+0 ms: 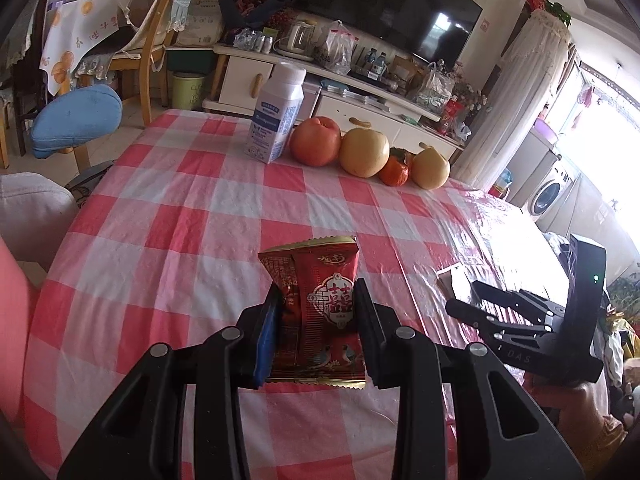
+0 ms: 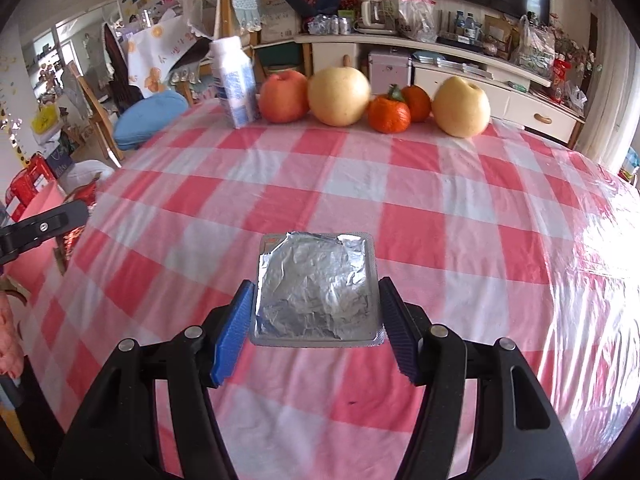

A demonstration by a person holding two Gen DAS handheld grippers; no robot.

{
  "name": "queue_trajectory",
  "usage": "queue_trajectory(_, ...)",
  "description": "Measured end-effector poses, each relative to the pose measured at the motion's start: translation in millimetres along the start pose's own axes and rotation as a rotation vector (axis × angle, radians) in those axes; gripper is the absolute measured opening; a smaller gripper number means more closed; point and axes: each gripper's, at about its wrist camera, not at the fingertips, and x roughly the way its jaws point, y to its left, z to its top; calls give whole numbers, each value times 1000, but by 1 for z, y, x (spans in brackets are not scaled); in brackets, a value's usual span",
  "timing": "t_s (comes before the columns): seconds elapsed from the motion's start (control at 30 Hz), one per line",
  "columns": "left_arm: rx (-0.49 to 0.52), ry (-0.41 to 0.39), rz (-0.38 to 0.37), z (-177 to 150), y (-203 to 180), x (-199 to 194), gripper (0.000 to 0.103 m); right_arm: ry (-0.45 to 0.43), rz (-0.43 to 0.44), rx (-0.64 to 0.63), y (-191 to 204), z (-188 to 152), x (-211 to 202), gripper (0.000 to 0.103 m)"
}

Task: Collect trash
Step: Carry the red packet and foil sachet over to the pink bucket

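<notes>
A red snack wrapper [image 1: 320, 320] stands upright between the pads of my left gripper [image 1: 318, 292], which is shut on it just above the pink-and-white checked tablecloth [image 1: 180, 220]. A square silver foil blister pack [image 2: 316, 272] lies flat between the blue pads of my right gripper [image 2: 317, 284]. The pads press on its two side edges, and it hangs a little above the cloth. In the left wrist view the right gripper [image 1: 464, 294] shows at the right with the foil pack [image 1: 452, 276]. In the right wrist view, at the far left, one of the left gripper's fingers [image 2: 48, 224] shows.
At the far edge of the table stand a white milk bottle [image 2: 234, 80], a red apple [image 2: 284, 96], two yellow pears [image 2: 338, 92] and two orange persimmons [image 2: 388, 114]. A chair with a blue cushion [image 1: 76, 120] is at the left. A cluttered TV cabinet [image 1: 360, 92] lies behind.
</notes>
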Motion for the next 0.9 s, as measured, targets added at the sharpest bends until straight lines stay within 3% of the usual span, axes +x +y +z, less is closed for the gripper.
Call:
queue_trajectory(0.4,-89,-86,77,20,45,-45,37,-52,129,-101,96,28,-18,63)
queue_trajectory(0.6,-182,-166,172,31,95,-84,37,-76,233,-178,166,51,-19,63)
queue_trajectory(0.9,-403,-264,366,28,200,-144,37,-99,384,-381,303,81,-13,63)
